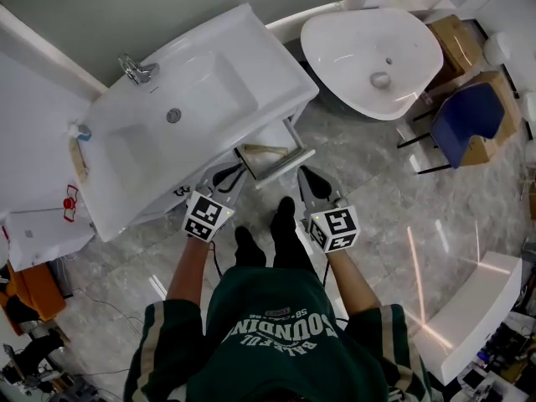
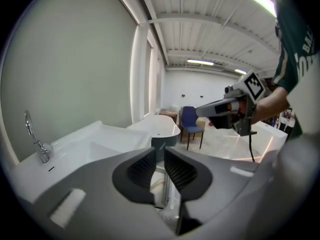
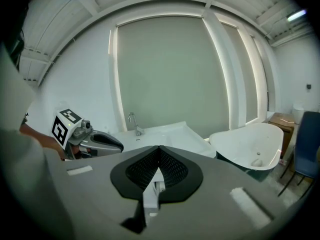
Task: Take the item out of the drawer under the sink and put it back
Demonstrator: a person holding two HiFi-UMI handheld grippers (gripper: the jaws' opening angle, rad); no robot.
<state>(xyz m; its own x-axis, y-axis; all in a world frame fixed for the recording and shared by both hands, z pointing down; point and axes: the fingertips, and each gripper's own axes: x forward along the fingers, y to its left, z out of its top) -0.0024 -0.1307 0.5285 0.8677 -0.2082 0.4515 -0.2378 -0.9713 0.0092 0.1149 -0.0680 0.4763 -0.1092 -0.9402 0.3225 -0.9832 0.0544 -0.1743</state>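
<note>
One open drawer [image 1: 283,167] juts from the sink [image 1: 251,48] toward the person [image 1: 276,325].

The green shirt [image 1: 276,329] bears white print, upside down in the head view: "BALEFUL SOUNDING". Smaller print beside it is unreadable.

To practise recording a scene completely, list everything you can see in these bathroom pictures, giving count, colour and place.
sink: one, white, upper left
tap: one, chrome, at the sink's wall-side edge
drawer: one, white, open under the sink; contents unclear
bathtub: one, white, top right of centre
chair: one, blue, right of the bathtub
cardboard boxes: at least two, brown, around the chair
sweater: one, green, bottom centre
left gripper: one, grey, shut, empty, facing the drawer
right gripper: one, grey, shut, empty, right of the left gripper
</note>
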